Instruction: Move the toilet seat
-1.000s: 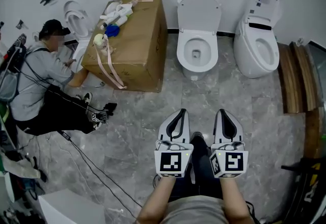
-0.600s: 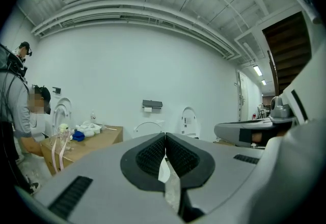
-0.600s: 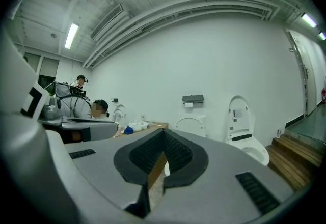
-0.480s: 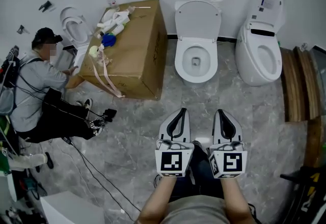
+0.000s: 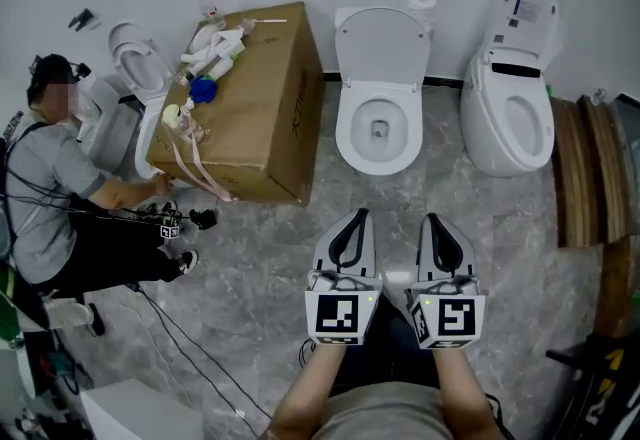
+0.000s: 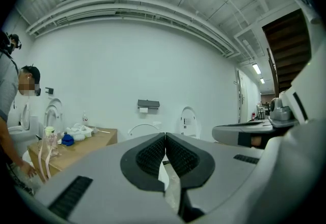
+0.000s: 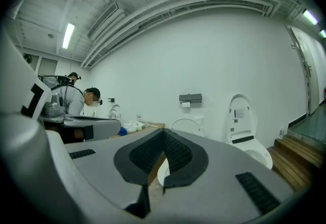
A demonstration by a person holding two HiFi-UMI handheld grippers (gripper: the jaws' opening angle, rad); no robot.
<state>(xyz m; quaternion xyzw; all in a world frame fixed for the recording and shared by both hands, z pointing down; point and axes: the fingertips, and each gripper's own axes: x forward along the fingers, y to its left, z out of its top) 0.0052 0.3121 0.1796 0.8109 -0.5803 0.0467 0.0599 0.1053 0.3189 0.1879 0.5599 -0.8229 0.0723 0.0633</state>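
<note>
Showing print too small for reading on the brown cardboard box (image 5: 255, 108) and on the raised lid of the white smart toilet (image 5: 510, 98) at far right. Holding left tongs (image 5: 357, 216) and right tongs (image 5: 437, 218) side by side above the grey marble floor (image 5: 250, 268), both fully closed, gripping nothing. Facing the white toilet seat (image 5: 346, 133) on the middle bowl, well apart. Catching ceiling ducts (image 6: 127, 6) only in the gripper views. Noting a grey-shirted person (image 5: 50, 188) crouching left of the box.
</note>
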